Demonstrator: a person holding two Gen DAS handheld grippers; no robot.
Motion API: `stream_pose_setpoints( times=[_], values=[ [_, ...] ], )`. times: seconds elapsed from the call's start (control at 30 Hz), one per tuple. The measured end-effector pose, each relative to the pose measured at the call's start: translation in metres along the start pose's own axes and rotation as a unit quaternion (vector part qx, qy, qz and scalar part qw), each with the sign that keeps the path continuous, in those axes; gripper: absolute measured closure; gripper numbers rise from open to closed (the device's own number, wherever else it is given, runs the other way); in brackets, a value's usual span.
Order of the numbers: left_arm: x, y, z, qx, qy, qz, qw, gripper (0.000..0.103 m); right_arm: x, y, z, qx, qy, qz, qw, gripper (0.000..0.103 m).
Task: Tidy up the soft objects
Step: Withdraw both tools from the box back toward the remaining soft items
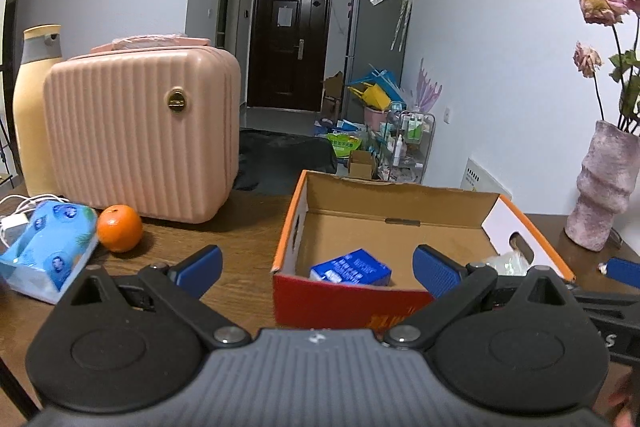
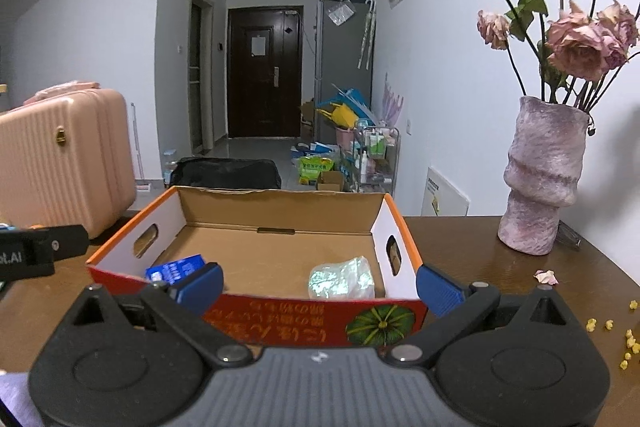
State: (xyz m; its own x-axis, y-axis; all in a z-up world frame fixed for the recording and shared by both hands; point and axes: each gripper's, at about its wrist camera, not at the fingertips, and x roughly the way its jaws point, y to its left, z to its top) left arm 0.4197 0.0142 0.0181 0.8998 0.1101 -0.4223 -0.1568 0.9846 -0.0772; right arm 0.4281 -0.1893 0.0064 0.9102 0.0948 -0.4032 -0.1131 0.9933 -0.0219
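An open cardboard box (image 1: 400,195) with an orange rim and red front stands on the wooden table; it also shows in the right wrist view (image 2: 280,197). Inside lie a blue tissue pack (image 1: 350,268) (image 2: 176,269) at the left and a clear crinkled plastic pack (image 2: 342,283) (image 1: 506,263) at the right. A light-blue soft tissue pack (image 1: 48,247) lies on the table left of the box. My left gripper (image 1: 318,269) is open and empty in front of the box. My right gripper (image 2: 320,283) is open and empty at the box's front wall.
A pink ribbed case (image 1: 140,135) (image 2: 60,163) and a cream bottle (image 1: 34,107) stand at the back left, an orange (image 1: 119,222) in front. A pink vase (image 2: 544,179) (image 1: 604,187) with dried roses stands right. Yellow crumbs (image 2: 624,343) and a petal (image 2: 546,277) lie on the table.
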Motion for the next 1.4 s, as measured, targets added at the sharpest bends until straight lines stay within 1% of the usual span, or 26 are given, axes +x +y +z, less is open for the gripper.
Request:
stream_pose_setpoints(
  times=[0.23, 0.47, 0.6, 0.83, 1.03, 1.23, 1.4],
  values=[
    [-0.03, 0.018, -0.015, 0.004, -0.014, -0.003, 0.9999, 0.0, -0.038, 0.003, -0.016, -0.008, -0.026, 0.013, 1.0, 0.0],
    [-0.061, 0.036, -0.03, 0.012, -0.026, -0.005, 0.9996, 0.0, -0.073, 0.01, -0.035, -0.016, -0.043, 0.026, 0.999, 0.0],
    [-0.075, 0.043, -0.04, 0.021, -0.035, -0.005, 0.9992, 0.0, -0.091, 0.01, -0.048, -0.006, -0.043, 0.036, 0.998, 0.0],
    [-0.098, 0.055, -0.055, 0.022, -0.036, -0.001, 0.9991, 0.0, -0.115, 0.014, -0.062, -0.007, -0.05, 0.046, 0.998, 0.0],
    [-0.117, 0.061, -0.067, 0.024, -0.042, -0.009, 0.9988, 0.0, -0.131, 0.018, -0.074, -0.008, -0.048, 0.052, 0.997, 0.0],
    [-0.138, 0.071, -0.078, 0.016, -0.047, -0.021, 0.9986, 0.0, -0.144, 0.02, -0.085, -0.002, -0.048, 0.063, 0.997, 0.0],
    [-0.15, 0.082, -0.088, 0.011, -0.043, -0.029, 0.9986, 0.0, -0.151, 0.023, -0.096, -0.006, -0.04, 0.058, 0.998, 0.0]
  ],
)
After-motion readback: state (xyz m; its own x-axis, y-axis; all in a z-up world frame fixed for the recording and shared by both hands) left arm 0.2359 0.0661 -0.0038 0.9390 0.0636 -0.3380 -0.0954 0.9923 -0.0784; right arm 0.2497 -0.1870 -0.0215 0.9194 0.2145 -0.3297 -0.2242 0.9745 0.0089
